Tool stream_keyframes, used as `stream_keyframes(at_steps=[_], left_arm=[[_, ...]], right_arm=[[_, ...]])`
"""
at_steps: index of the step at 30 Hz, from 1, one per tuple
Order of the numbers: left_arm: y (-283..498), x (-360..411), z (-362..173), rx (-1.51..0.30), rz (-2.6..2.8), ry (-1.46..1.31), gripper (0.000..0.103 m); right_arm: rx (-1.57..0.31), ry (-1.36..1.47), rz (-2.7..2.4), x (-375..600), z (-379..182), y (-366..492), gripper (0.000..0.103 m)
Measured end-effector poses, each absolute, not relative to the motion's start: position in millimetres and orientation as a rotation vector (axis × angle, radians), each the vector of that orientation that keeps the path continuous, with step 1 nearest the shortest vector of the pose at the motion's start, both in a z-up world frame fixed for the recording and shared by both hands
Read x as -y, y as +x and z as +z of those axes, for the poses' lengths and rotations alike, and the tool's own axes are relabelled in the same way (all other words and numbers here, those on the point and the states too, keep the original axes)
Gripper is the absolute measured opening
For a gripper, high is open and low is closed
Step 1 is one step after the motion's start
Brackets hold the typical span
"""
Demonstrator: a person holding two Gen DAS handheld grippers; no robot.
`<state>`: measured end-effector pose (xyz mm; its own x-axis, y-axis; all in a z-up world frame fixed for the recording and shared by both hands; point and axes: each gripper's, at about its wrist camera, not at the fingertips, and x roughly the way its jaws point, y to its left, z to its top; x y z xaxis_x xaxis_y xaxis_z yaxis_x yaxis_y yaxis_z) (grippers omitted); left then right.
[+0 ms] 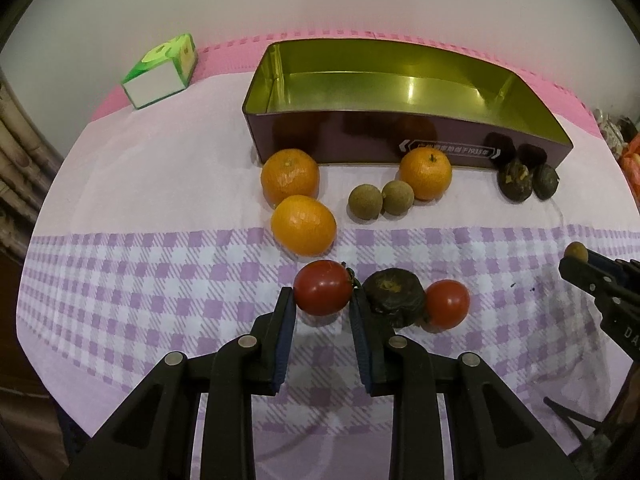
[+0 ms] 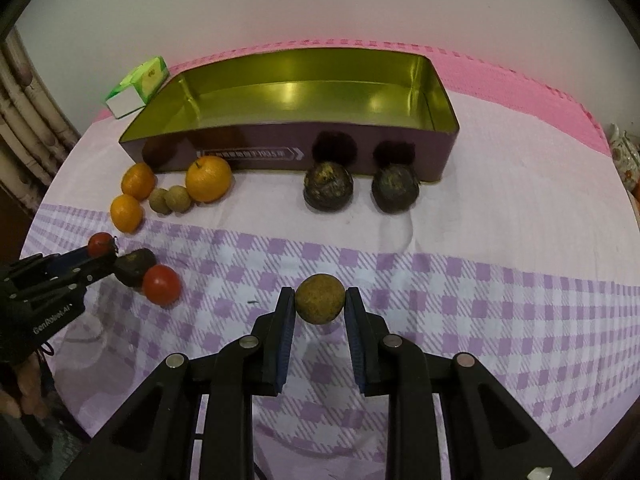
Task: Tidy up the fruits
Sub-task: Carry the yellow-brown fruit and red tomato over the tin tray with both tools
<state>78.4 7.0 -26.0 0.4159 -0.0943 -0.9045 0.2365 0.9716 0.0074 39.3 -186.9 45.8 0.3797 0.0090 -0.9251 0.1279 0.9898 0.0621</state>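
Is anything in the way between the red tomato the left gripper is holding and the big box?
Yes. The left gripper grips the tomato, and two oranges lie on the cloth between it and the box. Lifted over them, nothing else blocks it; the box is open and empty.

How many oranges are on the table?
3, all in front of the tin and outside it. Two sit touching near its left end, one beside the tin, one nearer the camera. The third is by the tin's middle, next to two small brown fruits. None seem hidden.
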Motion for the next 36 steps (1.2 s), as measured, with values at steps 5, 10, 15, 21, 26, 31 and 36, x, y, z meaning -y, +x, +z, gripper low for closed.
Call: stream_keyframes(at_steps=[5, 10, 15, 21, 26, 31, 36], left_arm=[[83, -5, -13, -1.111, -0.219, 0.141, 0.029], [89, 0, -4, -1.098, -0.225, 0.145, 0.029], [97, 2, 5, -1.083, -0.228, 0.148, 0.029], [100, 13, 20, -1.057, -0.241, 0.156, 0.029], [113, 20, 39, -1.018, -0.246, 0.154, 0.029], [134, 24, 55, -0.974, -0.243, 0.165, 0.029], [173, 34, 57, -0.982, -0.240, 0.151, 0.029]], right_arm=[[-1.169, 0.116, -0.060, 181, 53, 46, 0.024], [-1.158, 0.105, -0.056, 177, 60, 52, 0.024], [-1.146, 0.095, -0.052, 172, 66, 60, 0.024], [-1.130, 0.085, -0.044, 172, 74, 65, 0.024], [-1.101, 0.070, -0.038, 173, 86, 77, 0.024], [-1.076, 0.072, -0.029, 178, 97, 100, 0.024], [-1.076, 0.052, -0.019, 185, 98, 136, 0.024]])
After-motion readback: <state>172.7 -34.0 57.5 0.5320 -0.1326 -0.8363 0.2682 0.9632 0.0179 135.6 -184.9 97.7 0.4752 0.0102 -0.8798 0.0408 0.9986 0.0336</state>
